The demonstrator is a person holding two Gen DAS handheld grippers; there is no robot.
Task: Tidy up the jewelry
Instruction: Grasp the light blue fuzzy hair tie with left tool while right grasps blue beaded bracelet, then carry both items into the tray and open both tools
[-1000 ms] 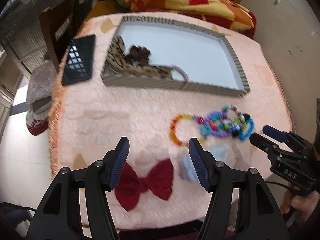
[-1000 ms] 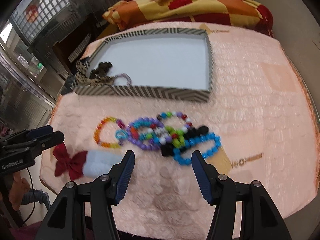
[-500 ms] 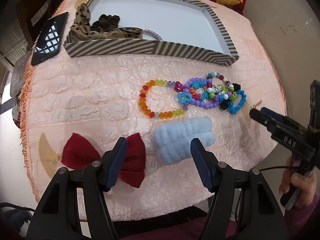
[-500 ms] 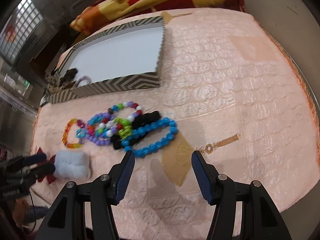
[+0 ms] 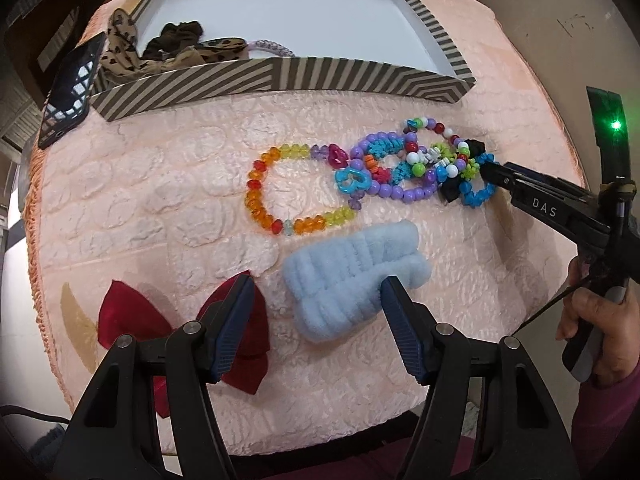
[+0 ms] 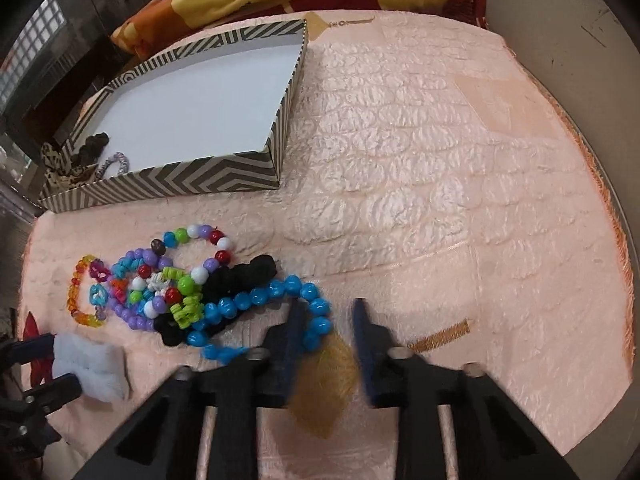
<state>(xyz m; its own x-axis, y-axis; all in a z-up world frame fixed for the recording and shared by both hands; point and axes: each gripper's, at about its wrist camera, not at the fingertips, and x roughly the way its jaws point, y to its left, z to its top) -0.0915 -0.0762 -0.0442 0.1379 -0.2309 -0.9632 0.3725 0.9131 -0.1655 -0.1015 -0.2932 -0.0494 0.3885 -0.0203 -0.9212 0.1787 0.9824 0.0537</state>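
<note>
A tangle of bead bracelets point(image 5: 416, 168) lies in front of one striped tray point(image 5: 280, 76); the exact number is unclear. The right gripper point(image 6: 326, 316), fingers spread, straddles the blue bracelet point(image 6: 280, 300). The left gripper point(image 5: 316, 304), also spread, flanks one blue scrunchie point(image 5: 352, 276), beside one red bow point(image 5: 136, 316) near the cloth's point(image 6: 440, 160) edge.

A shallow tray point(image 5: 280, 76) is sitting at the far side of a quilted table cover point(image 5: 160, 184), with fabric scrunchies point(image 5: 176, 46) lying in its left corner and a phone point(image 5: 68, 92) lying just left of it. In front of the tray, a tangle of beaded bracelets point(image 5: 400, 164) is spreading rightward. Nearer the front edge, a bow point(image 5: 132, 316) is lying left of a fluffy headband point(image 5: 344, 272).
</note>
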